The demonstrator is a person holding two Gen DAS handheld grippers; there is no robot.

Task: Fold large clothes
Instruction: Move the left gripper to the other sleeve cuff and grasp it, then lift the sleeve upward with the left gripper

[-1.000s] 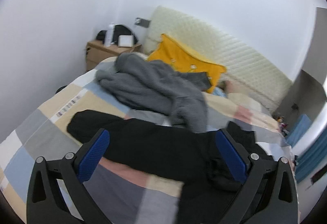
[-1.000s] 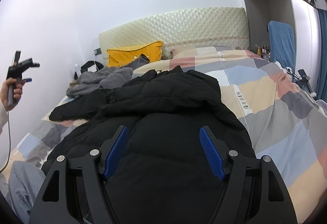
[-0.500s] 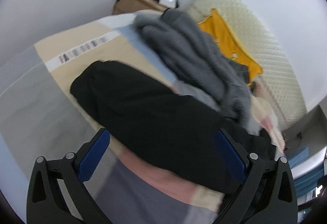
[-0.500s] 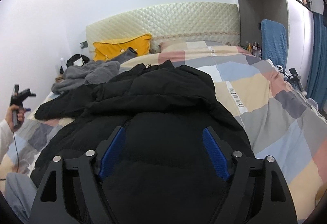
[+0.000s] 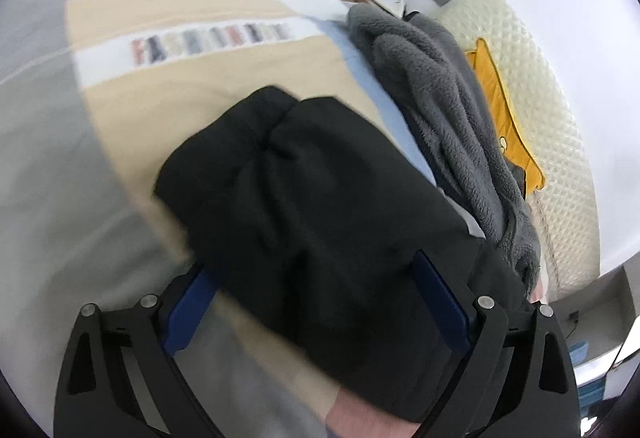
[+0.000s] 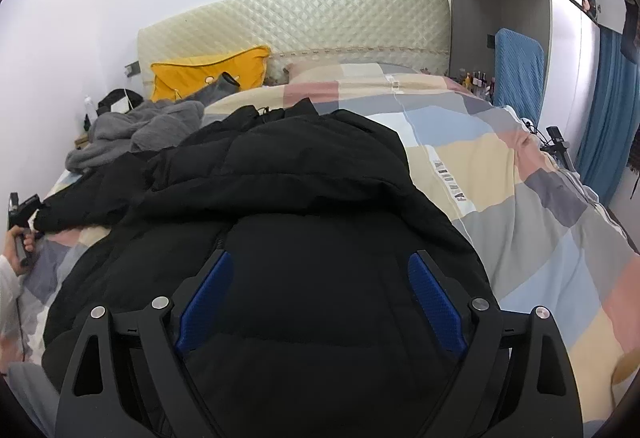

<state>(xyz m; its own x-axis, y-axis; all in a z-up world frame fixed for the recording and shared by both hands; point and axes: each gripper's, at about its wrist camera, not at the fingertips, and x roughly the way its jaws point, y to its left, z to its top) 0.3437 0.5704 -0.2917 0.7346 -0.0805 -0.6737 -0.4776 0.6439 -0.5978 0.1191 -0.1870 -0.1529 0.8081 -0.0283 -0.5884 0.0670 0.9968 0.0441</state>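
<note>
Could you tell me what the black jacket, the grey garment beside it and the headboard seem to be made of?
Black jacket: probably a smooth, matte synthetic shell over padding, judging by its puffy quilted bulges. Grey garment: fleece or plush, given the fuzzy, napped surface. Headboard: likely faux leather or vinyl upholstery, cream, diamond-quilted with a slight sheen.

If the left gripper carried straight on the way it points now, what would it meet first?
Most likely the black jacket's sleeve, lying between the open left gripper fingers; depth is hard to judge in the blur.

Black puffy jacket [image 6: 304,174], front up on the patchwork bed, hood toward the headboard, one sleeve [image 5: 280,174] stretched sideways
</note>
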